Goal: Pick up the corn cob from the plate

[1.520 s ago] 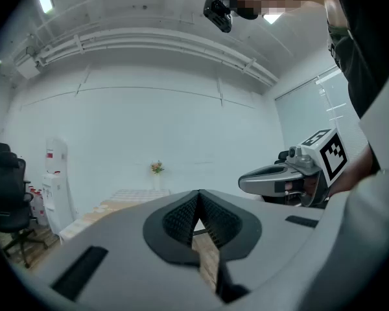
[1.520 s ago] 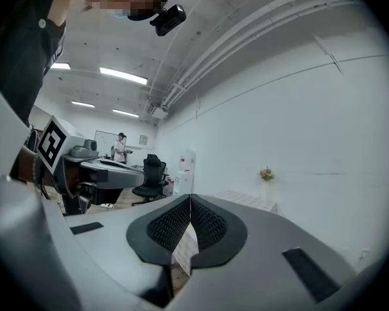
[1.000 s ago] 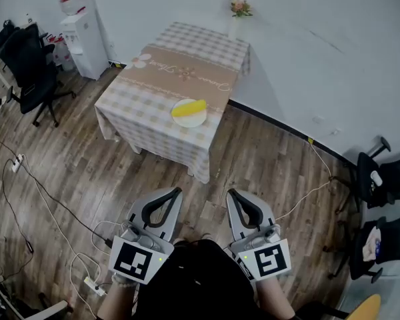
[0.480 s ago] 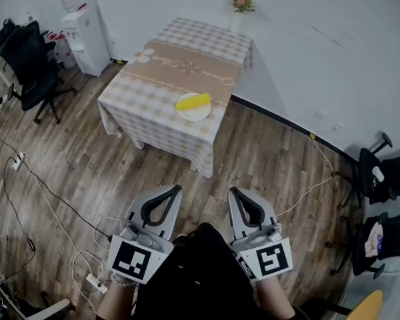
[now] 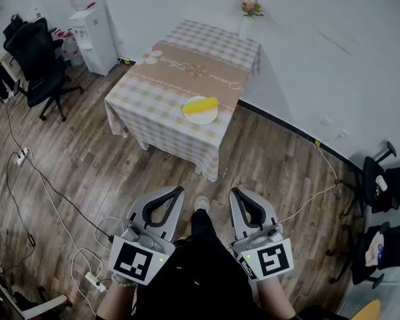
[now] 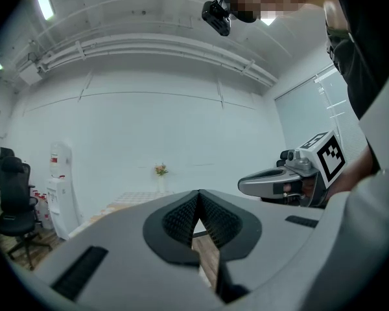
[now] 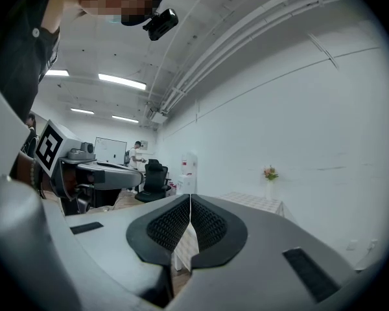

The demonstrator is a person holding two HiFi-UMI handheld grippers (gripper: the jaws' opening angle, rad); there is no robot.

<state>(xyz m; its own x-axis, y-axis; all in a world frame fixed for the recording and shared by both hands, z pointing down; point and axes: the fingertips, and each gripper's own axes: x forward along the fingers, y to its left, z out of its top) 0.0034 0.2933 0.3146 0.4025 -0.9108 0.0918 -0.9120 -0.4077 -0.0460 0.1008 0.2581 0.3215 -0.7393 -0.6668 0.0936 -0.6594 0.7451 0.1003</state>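
A yellow corn cob lies on a white plate near the front right edge of a table with a checked cloth, well ahead of me across the wooden floor. Low in the head view, far short of the table, my left gripper and right gripper are side by side, both shut and empty. In the left gripper view the left gripper's ribbed pads meet. The right gripper's pads likewise touch in the right gripper view. The corn does not show in either gripper view.
A vase of flowers stands at the table's far corner by the white wall. A water dispenser and a black office chair are at the left. More chairs are at the right. Cables and a power strip lie on the floor.
In the head view the table and plate have slid a little to the right, and a shoe now shows between the grippers. Both grippers keep their places and stay shut.
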